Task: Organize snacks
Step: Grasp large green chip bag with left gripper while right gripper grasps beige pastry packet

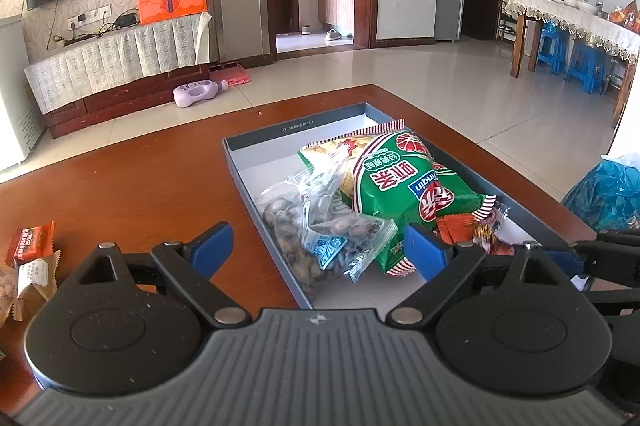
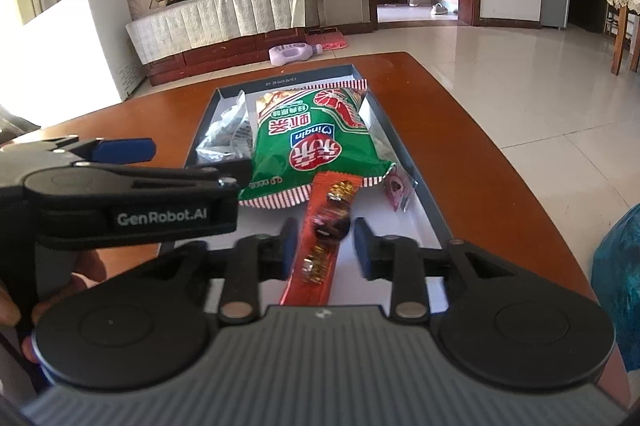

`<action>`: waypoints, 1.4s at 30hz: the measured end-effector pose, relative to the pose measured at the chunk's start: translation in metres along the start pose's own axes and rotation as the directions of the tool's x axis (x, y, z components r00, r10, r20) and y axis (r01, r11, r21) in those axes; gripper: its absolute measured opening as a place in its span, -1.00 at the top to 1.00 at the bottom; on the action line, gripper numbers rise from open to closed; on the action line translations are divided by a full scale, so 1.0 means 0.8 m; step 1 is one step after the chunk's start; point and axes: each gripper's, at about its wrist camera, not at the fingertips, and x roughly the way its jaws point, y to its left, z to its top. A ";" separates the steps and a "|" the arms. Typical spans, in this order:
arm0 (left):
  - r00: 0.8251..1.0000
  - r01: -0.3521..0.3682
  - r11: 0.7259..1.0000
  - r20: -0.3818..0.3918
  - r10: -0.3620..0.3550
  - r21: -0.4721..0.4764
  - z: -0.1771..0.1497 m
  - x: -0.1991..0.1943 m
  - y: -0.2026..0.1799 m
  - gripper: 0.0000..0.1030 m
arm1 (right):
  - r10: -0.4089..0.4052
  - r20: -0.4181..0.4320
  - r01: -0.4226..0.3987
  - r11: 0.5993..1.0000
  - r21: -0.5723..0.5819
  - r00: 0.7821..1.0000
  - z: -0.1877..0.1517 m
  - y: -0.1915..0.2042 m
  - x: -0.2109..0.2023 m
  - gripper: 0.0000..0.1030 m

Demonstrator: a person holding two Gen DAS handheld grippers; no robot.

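A shallow dark-blue box (image 1: 240,177) with a white floor sits on the brown table (image 1: 140,185). In it lie a green snack bag (image 1: 404,181) and a clear bag of nuts (image 1: 292,222). My left gripper (image 1: 318,240) hangs open over the box's near left corner, above the nuts, holding nothing. In the right wrist view a long orange-red snack stick packet (image 2: 324,254) lies on the box floor, reaching up to the green bag (image 2: 316,141). My right gripper (image 2: 325,234) straddles the packet with its pads apart from it, so it is open.
Two small wrapped snacks, one red (image 1: 32,246) and one tan (image 1: 32,282), lie on the table left of the box. A small pink packet (image 2: 398,189) rests by the box's right wall. A blue plastic bag (image 1: 608,193) stands off the table's right edge.
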 end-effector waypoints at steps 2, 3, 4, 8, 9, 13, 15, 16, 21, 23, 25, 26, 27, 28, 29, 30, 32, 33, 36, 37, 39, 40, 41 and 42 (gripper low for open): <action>1.000 0.000 1.000 0.005 0.000 -0.001 -0.001 -0.005 0.002 -0.83 | -0.005 0.013 0.005 1.000 -0.008 1.000 0.000 0.003 -0.005 0.17; 1.000 0.000 1.000 0.007 0.000 -0.002 0.000 -0.007 0.002 -0.84 | -0.006 0.017 0.006 1.000 -0.011 1.000 0.000 0.004 -0.007 0.16; 1.000 -0.002 1.000 0.010 0.002 -0.004 -0.001 -0.010 0.004 -0.83 | -0.007 0.020 0.007 1.000 -0.011 1.000 -0.001 0.005 -0.009 0.16; 0.999 -0.017 1.000 0.028 0.018 -0.021 0.000 -0.025 0.015 -0.83 | -0.015 0.053 0.017 1.000 -0.025 0.998 0.000 0.014 -0.020 0.16; 0.999 -0.026 0.999 0.036 0.027 -0.029 0.000 -0.031 0.019 -0.83 | -0.018 0.064 0.020 0.999 -0.029 0.998 0.000 0.018 -0.023 0.16; 0.994 -0.080 0.994 0.063 0.085 -0.078 0.000 -0.055 0.044 -0.83 | 0.006 0.111 -0.003 1.000 -0.029 0.994 0.006 0.038 -0.033 0.16; 0.989 -0.125 0.987 0.070 0.133 -0.104 0.000 -0.069 0.062 -0.83 | 0.026 0.121 -0.022 0.999 -0.037 0.992 0.010 0.051 -0.034 0.16; 0.985 -0.148 0.982 0.072 0.157 -0.118 0.000 -0.075 0.072 -0.83 | 0.035 0.124 -0.030 0.999 -0.045 0.992 0.011 0.060 -0.035 0.16; 0.958 -0.264 0.945 0.063 0.280 -0.192 -0.006 -0.106 0.134 -0.83 | 0.087 0.114 -0.078 0.994 -0.079 0.990 0.015 0.101 -0.031 0.15; 0.940 -0.321 0.920 0.044 0.339 -0.226 -0.011 -0.118 0.162 -0.83 | 0.113 0.103 -0.104 0.990 -0.094 0.988 0.015 0.119 -0.028 0.15; 0.920 -0.373 0.890 0.020 0.391 -0.262 -0.017 -0.130 0.190 -0.83 | 0.144 0.089 -0.135 0.986 -0.102 0.986 0.015 0.135 -0.023 0.15; 0.909 -0.399 0.873 0.002 0.417 -0.282 -0.021 -0.135 0.205 -0.83 | 0.160 0.084 -0.152 0.983 -0.103 0.983 0.015 0.144 -0.022 0.15; 0.898 -0.424 0.855 -0.014 0.440 -0.300 -0.025 -0.141 0.220 -0.83 | 0.179 0.078 -0.171 0.980 -0.104 0.981 0.014 0.154 -0.020 0.14; 0.884 -0.452 0.834 -0.034 0.466 -0.316 -0.030 -0.147 0.234 -0.83 | 0.198 0.074 -0.189 0.976 -0.106 0.978 0.014 0.163 -0.017 0.14; 0.871 -0.479 0.815 -0.056 0.489 -0.326 -0.035 -0.152 0.247 -0.83 | 0.218 0.070 -0.210 0.972 -0.109 0.973 0.014 0.173 -0.014 0.13; 0.855 -0.507 0.794 -0.079 0.513 -0.335 -0.041 -0.157 0.260 -0.83 | 0.234 0.070 -0.225 0.968 -0.114 0.970 0.014 0.181 -0.013 0.07; 0.838 -0.537 0.769 -0.114 0.534 -0.345 -0.053 -0.167 0.284 -0.83 | 0.271 0.079 -0.259 0.956 -0.135 0.959 0.014 0.200 -0.008 -0.07; 0.830 -0.551 0.758 -0.131 0.543 -0.349 -0.059 -0.172 0.295 -0.83 | 0.286 0.082 -0.272 0.951 -0.148 0.955 0.014 0.211 -0.006 -0.11; 0.822 -0.564 0.741 -0.167 0.544 -0.364 -0.075 -0.181 0.323 -0.83 | 0.323 0.080 -0.303 0.933 -0.196 0.943 0.014 0.238 0.003 -0.16; 0.821 -0.566 0.738 -0.177 0.542 -0.368 -0.080 -0.184 0.330 -0.83 | 0.330 0.075 -0.309 0.928 -0.209 0.941 0.014 0.246 0.006 -0.21; 0.821 -0.567 0.732 -0.191 0.538 -0.378 -0.086 -0.188 0.343 -0.83 | 0.338 0.063 -0.316 0.921 -0.228 0.939 0.011 0.259 0.015 -0.31; 0.824 -0.563 0.732 -0.199 0.530 -0.384 -0.089 -0.190 0.348 -0.83 | 0.341 0.057 -0.319 0.919 -0.231 0.938 0.011 0.265 0.019 -0.33; 0.830 -0.556 0.734 -0.205 0.519 -0.390 -0.091 -0.190 0.354 -0.83 | 0.346 0.054 -0.326 0.917 -0.230 0.937 0.010 0.271 0.023 -0.33; 0.836 -0.547 0.738 -0.211 0.507 -0.394 -0.093 -0.189 0.360 -0.83 | 0.349 0.052 -0.329 0.916 -0.229 0.936 0.010 0.273 0.026 -0.33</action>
